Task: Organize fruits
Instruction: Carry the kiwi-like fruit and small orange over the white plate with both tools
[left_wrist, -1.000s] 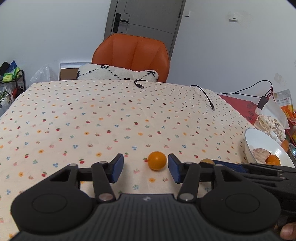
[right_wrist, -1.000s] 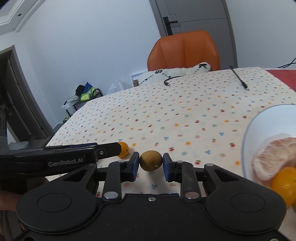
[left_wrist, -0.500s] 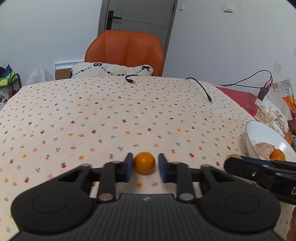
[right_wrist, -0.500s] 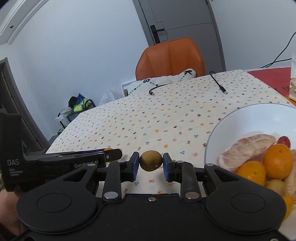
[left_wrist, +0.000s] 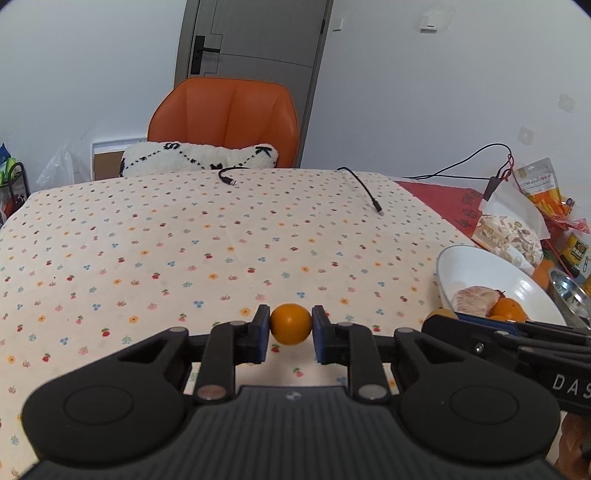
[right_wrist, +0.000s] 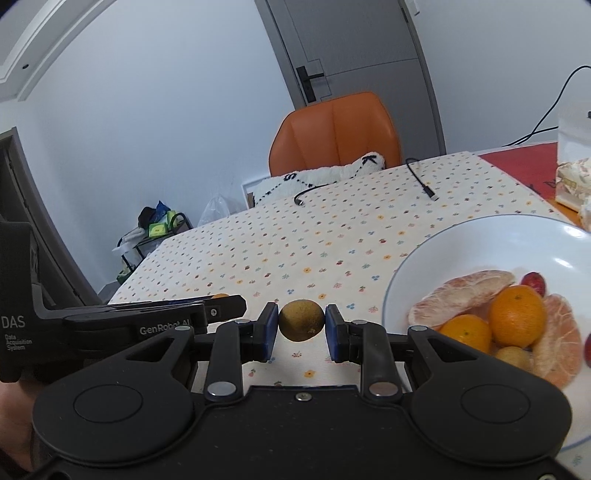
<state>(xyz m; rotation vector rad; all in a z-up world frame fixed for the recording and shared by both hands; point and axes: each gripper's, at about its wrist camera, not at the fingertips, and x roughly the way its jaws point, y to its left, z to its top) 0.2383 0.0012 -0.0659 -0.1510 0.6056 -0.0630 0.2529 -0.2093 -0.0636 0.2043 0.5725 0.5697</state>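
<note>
Left gripper (left_wrist: 291, 338) is clamped on a small orange (left_wrist: 291, 324), pinched between both blue pads (left_wrist: 261, 338), above the near part of the table (left_wrist: 147, 240). Whether the orange is lifted clear of the cloth cannot be told. Right gripper (right_wrist: 301, 332) is clamped on a brown-green kiwi (right_wrist: 301, 319), pads touching it on both sides, held just left of the bowl (right_wrist: 480, 240). In the right wrist view the left gripper's body is seen at near left, with the orange partly hidden behind its tip. In the left wrist view the right gripper is seen at near right, in front of the bowl.

The white bowl is placed at the right side of the table. Pomelo segments (right_wrist: 458, 295), two oranges (right_wrist: 517, 315), another kiwi (right_wrist: 511, 356) and red fruits (right_wrist: 533, 281) are held in it.

The table is covered by a floral cloth; two black cables (left_wrist: 364, 190) are laid at its far edge. Snack bags (left_wrist: 513, 229) are piled at far right on a red cloth (left_wrist: 443, 199). An orange chair (left_wrist: 225, 118) with a white cushion (left_wrist: 199, 157) is set behind the table, in front of a grey door (left_wrist: 255, 40).
</note>
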